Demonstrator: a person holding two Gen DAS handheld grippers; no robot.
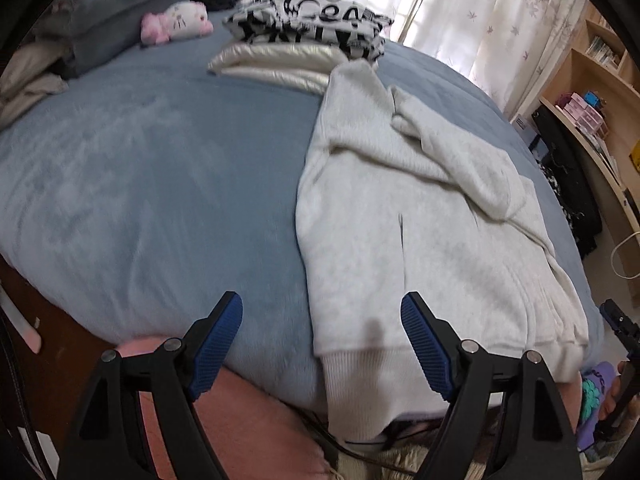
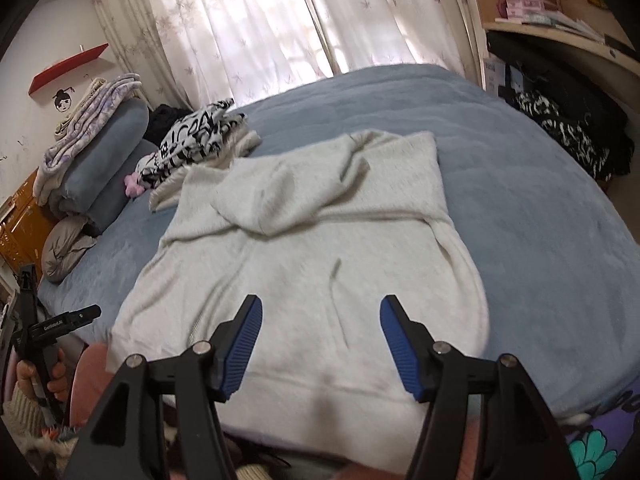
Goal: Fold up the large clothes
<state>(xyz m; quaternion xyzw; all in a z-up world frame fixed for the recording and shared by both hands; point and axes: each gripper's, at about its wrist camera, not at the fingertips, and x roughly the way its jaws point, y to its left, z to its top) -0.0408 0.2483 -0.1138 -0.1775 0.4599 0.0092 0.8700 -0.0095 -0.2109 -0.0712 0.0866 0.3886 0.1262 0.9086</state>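
A cream hooded sweatshirt (image 1: 420, 220) (image 2: 312, 248) lies flat on the blue bed cover (image 1: 140, 180) (image 2: 540, 200), its sleeves folded across the chest and its ribbed hem at the near edge. My left gripper (image 1: 322, 304) hovers open over the hem's left corner, with one pad over the bare cover and the other over the cloth. My right gripper (image 2: 322, 304) hangs open above the lower middle of the sweatshirt, gripping nothing. Each gripper also shows at the edge of the other's view, held in a hand: the right gripper (image 1: 616, 320) and the left gripper (image 2: 60, 320).
A folded black-and-white patterned garment (image 1: 308, 20) (image 2: 192, 136) sits on a folded pale jacket at the far side of the bed. A pink-and-white plush toy (image 1: 176, 22) and blue pillows (image 2: 108, 148) lie at the head. Shelves (image 1: 592, 80) and dark clothes (image 2: 568, 128) stand at the right.
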